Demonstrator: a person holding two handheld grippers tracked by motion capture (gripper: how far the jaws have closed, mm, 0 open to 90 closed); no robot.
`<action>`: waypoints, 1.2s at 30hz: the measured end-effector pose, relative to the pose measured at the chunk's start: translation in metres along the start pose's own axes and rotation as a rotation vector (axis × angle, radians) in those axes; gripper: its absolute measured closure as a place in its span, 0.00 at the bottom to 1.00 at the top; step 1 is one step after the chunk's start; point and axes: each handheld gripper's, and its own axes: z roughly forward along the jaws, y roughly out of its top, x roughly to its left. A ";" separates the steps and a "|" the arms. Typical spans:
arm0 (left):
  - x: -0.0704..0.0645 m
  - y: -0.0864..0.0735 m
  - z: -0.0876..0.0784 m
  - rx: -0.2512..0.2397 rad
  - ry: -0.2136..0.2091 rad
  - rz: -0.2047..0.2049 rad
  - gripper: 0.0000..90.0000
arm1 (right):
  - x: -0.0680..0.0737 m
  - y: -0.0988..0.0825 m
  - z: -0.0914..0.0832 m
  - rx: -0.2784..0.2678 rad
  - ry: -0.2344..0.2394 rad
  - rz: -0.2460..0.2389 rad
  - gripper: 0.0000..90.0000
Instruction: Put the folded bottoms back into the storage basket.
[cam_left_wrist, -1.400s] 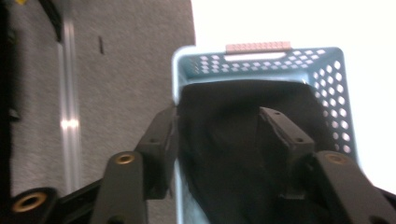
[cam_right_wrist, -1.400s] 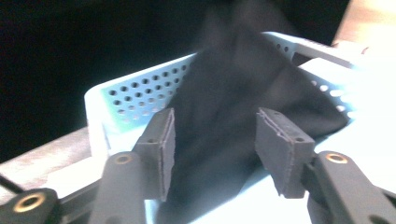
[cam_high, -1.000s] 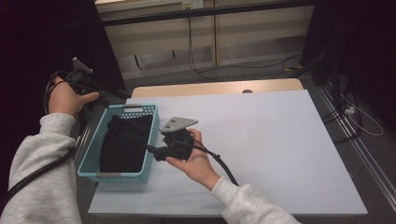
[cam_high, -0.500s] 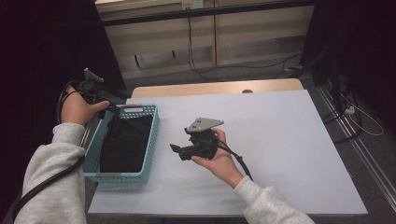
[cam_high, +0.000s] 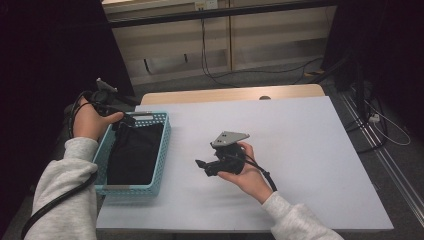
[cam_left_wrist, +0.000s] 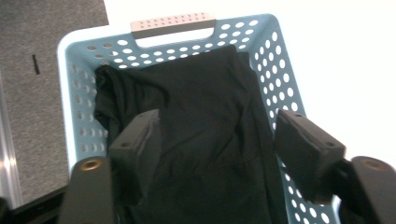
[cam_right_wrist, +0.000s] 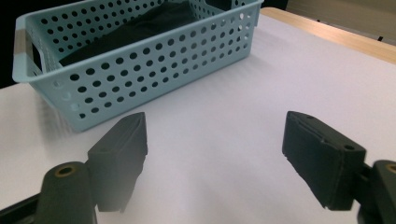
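White table (cam_high: 300, 150) carried a blue basket (cam_high: 159, 150) at its left edge, black cloth (cam_left_wrist: 205, 130) lying inside. Left gripper (cam_left_wrist: 217, 140) hung over the cloth, jaws apart (just closing slightly, nothing between). Right gripper (cam_right_wrist: 215, 149) hovered beside the basket, jaws apart, empty.

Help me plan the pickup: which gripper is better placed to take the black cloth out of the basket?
Left. The left gripper hangs open over the black cloth in the basket; the right gripper is beside it.
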 end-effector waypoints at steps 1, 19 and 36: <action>0.000 -0.001 0.002 -0.007 -0.005 0.003 0.40 | -0.001 -0.002 -0.001 0.000 -0.005 -0.002 0.24; 0.011 -0.031 0.056 0.035 -0.001 -0.036 0.95 | -0.021 -0.028 -0.022 0.023 -0.052 0.010 0.24; 0.029 -0.056 0.113 0.093 0.027 -0.010 0.99 | -0.023 -0.028 -0.023 0.019 -0.045 0.018 0.25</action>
